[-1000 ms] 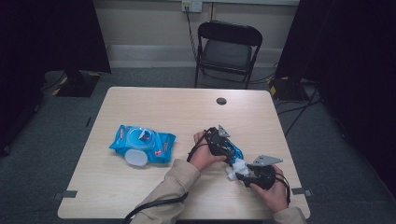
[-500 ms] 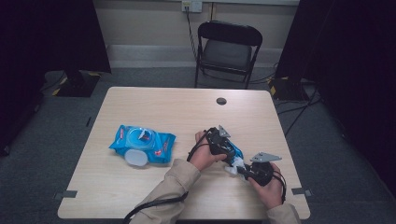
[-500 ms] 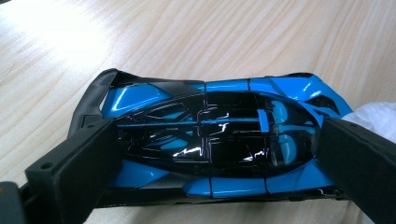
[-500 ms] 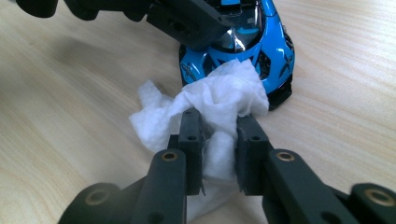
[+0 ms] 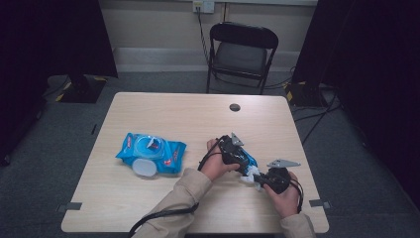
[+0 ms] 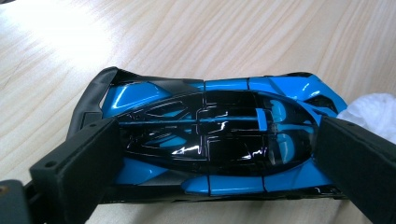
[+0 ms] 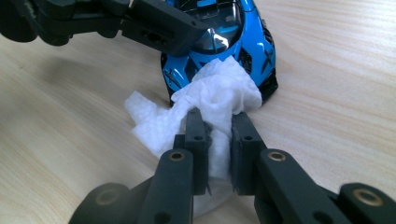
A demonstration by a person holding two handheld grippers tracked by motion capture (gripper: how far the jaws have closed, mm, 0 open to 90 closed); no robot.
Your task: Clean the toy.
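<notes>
Against glossy blue car [image 7: 219, 42], crumpled white wipe [image 7: 210, 105]

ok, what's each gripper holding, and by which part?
Left gripper clamps the blue toy car across its body, one jaw at each end. Right gripper, jaws just closing, pinches the white wipe by its bunched lower part.

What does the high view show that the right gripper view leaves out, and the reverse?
High view alone: the blue wipes pack with its white lid flipped open, the folding chair, and both hands.
Right gripper view alone: the right gripper with jaws pinched on the white wipe, which lies against the toy car's nose.
Both: the blue toy car, held by the left gripper, on the wooden table.
</notes>
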